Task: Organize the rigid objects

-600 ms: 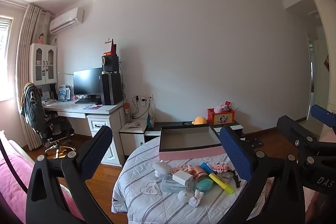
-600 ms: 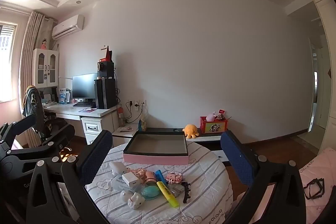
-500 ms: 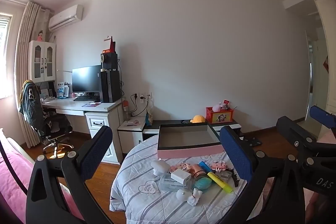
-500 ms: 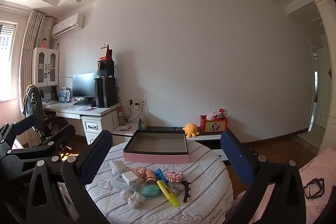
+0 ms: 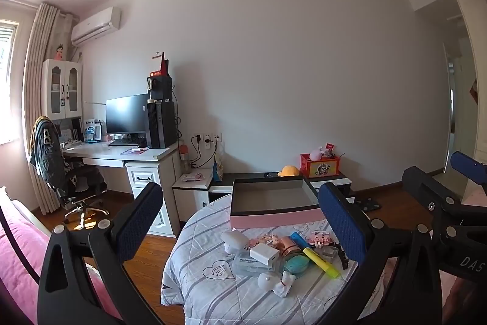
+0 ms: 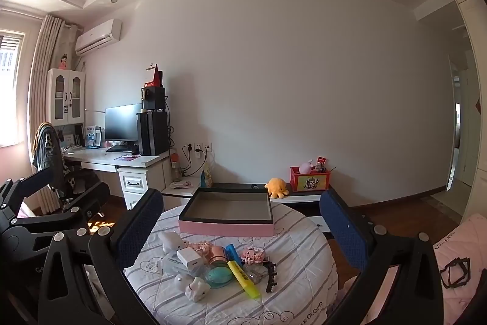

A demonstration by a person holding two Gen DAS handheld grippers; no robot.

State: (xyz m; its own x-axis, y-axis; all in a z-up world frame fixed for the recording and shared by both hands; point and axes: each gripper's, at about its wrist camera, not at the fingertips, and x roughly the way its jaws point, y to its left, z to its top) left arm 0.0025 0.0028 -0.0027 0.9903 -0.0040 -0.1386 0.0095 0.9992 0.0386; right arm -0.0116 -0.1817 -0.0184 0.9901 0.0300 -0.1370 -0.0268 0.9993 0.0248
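Note:
A round table with a striped cloth (image 5: 207,288) (image 6: 298,273) holds a shallow pink-sided box (image 5: 274,217) (image 6: 226,226), which is empty. In front of the box lies a pile of small things: a yellow highlighter (image 5: 321,262) (image 6: 243,279), a white charger cube (image 5: 264,253) (image 6: 189,258), a teal round case (image 5: 296,264) (image 6: 218,276), a white rabbit figure (image 5: 283,287) (image 6: 197,290) and pink toys (image 6: 252,255). My left gripper (image 5: 240,229) is open, held back from the table. My right gripper (image 6: 240,230) is open too, nothing between its fingers.
A desk (image 5: 121,153) with monitor, computer tower and office chair (image 5: 64,172) stands at the left. A low cabinet (image 6: 304,195) by the wall carries a red box and an orange plush. Pink bedding (image 5: 12,258) lies at the left, wooden floor around the table.
Both views have shifted very slightly; the table and its pile sit a touch lower and further left in the left wrist view. Nothing on the table has moved.

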